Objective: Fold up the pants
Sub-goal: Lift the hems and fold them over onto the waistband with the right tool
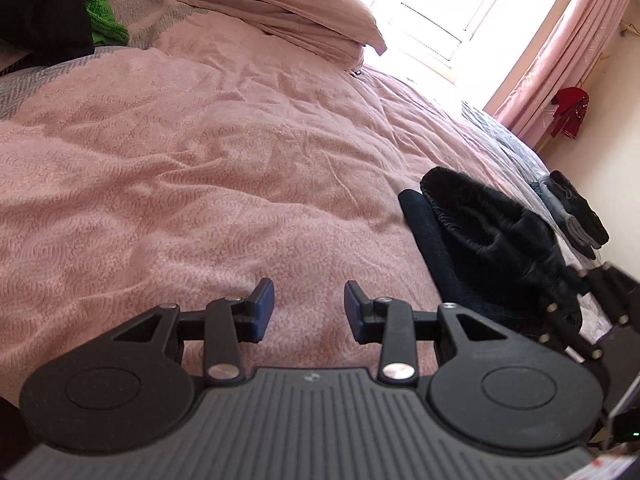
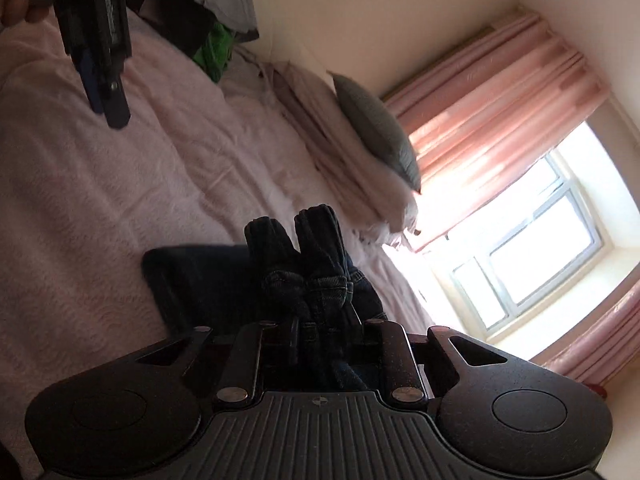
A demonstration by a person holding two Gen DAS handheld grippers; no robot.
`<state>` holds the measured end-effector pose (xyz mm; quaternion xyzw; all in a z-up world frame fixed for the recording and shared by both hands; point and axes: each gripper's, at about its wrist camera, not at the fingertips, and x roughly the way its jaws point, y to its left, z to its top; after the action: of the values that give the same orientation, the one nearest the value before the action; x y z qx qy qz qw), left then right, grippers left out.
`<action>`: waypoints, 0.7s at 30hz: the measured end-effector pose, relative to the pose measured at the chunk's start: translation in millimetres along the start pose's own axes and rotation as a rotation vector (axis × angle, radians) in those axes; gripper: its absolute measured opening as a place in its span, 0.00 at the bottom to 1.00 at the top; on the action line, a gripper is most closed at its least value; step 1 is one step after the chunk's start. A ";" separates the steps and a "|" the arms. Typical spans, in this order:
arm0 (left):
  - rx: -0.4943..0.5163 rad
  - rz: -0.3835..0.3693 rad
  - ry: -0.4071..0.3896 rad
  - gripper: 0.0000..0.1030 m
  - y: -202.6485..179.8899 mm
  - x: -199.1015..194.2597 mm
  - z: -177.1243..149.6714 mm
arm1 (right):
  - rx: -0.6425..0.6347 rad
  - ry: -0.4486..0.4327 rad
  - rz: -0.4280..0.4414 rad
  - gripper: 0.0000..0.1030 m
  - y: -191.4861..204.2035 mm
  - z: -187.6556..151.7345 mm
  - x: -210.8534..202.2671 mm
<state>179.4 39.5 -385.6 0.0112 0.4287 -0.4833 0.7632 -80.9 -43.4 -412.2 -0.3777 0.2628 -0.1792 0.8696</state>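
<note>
In the left wrist view, dark pants lie bunched on the pink bedspread at the right, over a flat navy folded layer. My left gripper hovers open above bare bedspread, left of the pants, with nothing between its blue pads. My right gripper reaches into the pants from the right edge. In the right wrist view, my right gripper is shut on a gathered wad of the dark denim pants, which bulges up past the fingers. My left gripper hangs at the top left.
Pillows lie at the head of the bed. A clothes pile with a green item sits at the top left. Folded clothes are stacked at the bed's right edge. Beyond are a bright window, pink curtains and a red garment.
</note>
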 end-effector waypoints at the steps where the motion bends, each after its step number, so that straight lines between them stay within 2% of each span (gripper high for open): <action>1: 0.001 -0.002 0.001 0.31 -0.7 1.2 -0.1 | -0.004 -0.024 0.022 0.16 -0.2 0.4 -3.5; 3: 0.001 -0.005 0.004 0.31 -1.9 3.4 -0.5 | -0.058 -0.038 0.072 0.16 13.2 -2.5 -7.7; 4: 0.002 -0.005 0.005 0.31 -2.4 4.1 -0.9 | -0.097 -0.017 0.087 0.16 29.6 -5.9 -8.8; 7: 0.000 -0.009 0.005 0.31 -3.4 3.2 -2.4 | -0.141 -0.001 0.076 0.16 48.8 -17.2 -2.4; 9: 0.004 -0.008 0.010 0.31 -4.3 2.2 -3.6 | -0.116 0.010 0.072 0.17 45.8 -13.4 0.8; 12: 0.009 -0.011 0.017 0.31 -10.3 1.3 -3.2 | -0.082 0.061 0.092 0.26 39.2 -7.4 5.2; 13: 0.009 -0.022 0.019 0.31 -13.8 0.5 -2.9 | -0.063 0.078 0.084 0.41 35.2 -2.9 6.3; 14: 0.014 -0.037 0.019 0.31 -18.7 -0.7 -2.6 | -0.015 0.086 0.085 0.60 27.7 -0.1 3.9; 16: 0.035 -0.065 0.019 0.31 -30.1 -2.8 -2.6 | 0.144 0.057 0.105 0.72 4.8 3.2 -9.5; 19: 0.069 -0.131 0.026 0.31 -51.5 -2.4 -2.8 | 0.303 0.068 0.134 0.72 -24.5 -1.2 -24.4; 21: 0.077 -0.191 0.025 0.31 -66.1 -0.5 -1.7 | 0.488 0.143 0.072 0.70 -50.3 -18.1 -28.9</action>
<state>128.9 5.4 -360.1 0.0055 0.4186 -0.5697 0.7072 -120.4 -71.6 -375.6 -0.1336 0.2859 -0.2323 0.9200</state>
